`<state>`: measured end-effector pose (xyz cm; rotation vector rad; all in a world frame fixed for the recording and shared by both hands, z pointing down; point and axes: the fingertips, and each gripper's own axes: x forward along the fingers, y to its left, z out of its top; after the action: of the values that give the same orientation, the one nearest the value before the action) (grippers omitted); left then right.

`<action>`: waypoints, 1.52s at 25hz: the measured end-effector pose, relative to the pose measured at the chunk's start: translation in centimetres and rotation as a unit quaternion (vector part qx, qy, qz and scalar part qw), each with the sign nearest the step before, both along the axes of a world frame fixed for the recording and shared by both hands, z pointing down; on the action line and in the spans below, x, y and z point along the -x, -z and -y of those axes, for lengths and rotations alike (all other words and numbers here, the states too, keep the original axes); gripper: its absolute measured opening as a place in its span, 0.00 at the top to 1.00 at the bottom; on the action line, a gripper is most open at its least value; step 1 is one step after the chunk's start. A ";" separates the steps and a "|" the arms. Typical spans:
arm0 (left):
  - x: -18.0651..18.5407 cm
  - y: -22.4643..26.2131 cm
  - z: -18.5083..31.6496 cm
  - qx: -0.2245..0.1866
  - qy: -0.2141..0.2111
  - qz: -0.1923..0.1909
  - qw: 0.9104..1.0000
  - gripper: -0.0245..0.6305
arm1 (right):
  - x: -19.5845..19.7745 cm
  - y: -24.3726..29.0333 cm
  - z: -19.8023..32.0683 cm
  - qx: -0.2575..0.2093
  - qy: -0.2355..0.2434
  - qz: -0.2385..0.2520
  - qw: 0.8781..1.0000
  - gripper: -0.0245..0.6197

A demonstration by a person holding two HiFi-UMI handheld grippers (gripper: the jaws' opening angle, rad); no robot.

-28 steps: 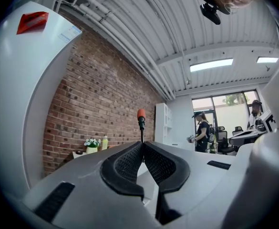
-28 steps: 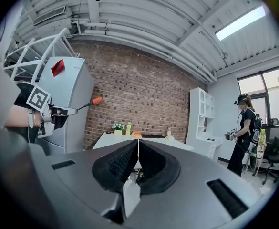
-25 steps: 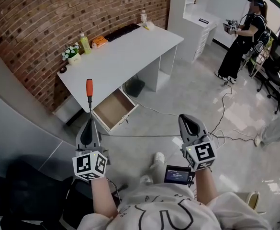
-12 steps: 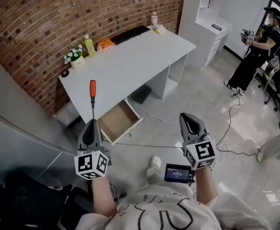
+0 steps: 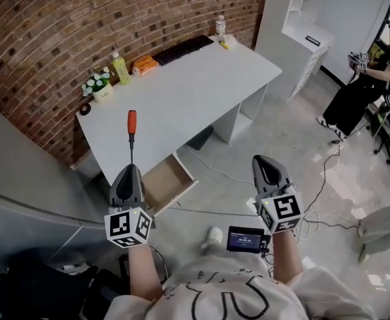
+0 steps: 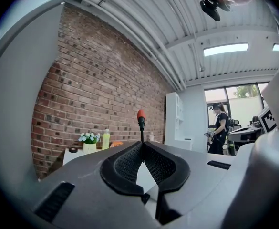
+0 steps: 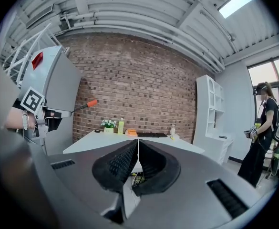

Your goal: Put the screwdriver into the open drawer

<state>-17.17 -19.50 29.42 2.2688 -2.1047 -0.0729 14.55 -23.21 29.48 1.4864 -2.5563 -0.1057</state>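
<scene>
A screwdriver (image 5: pixel 131 129) with an orange-red handle sticks out from my left gripper (image 5: pixel 129 173), which is shut on its metal shaft; the handle points away from me. In the left gripper view the screwdriver (image 6: pixel 141 123) rises from between the closed jaws. The open wooden drawer (image 5: pixel 163 183) hangs out under the white desk (image 5: pixel 181 92), just right of the left gripper in the head view. My right gripper (image 5: pixel 264 165) is held over the floor, shut with nothing in it. In the right gripper view the screwdriver (image 7: pixel 86 105) shows at the left.
On the desk stand a flower pot (image 5: pixel 100 85), a yellow-green bottle (image 5: pixel 120 67), an orange item (image 5: pixel 143 63), a keyboard (image 5: pixel 185 48) and a small bottle (image 5: pixel 220 27). A white shelf unit (image 5: pixel 308 32) is at the right. A person (image 5: pixel 368 79) stands far right. Cables (image 5: pixel 315 192) lie on the floor.
The view has shifted: the desk and drawer now lie closer and more to the right. Both grippers keep their pose, the left still holding the screwdriver.
</scene>
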 end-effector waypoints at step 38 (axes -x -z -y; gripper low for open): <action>1.9 -23.5 5.6 0.211 -0.098 -0.053 0.971 0.93 | 4.3 -22.3 3.8 0.226 -0.044 -0.025 0.973 0.93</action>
<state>-19.04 -25.09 52.96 2.1404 -1.6424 0.2331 10.30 -27.00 51.77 1.3869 -2.2639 0.4168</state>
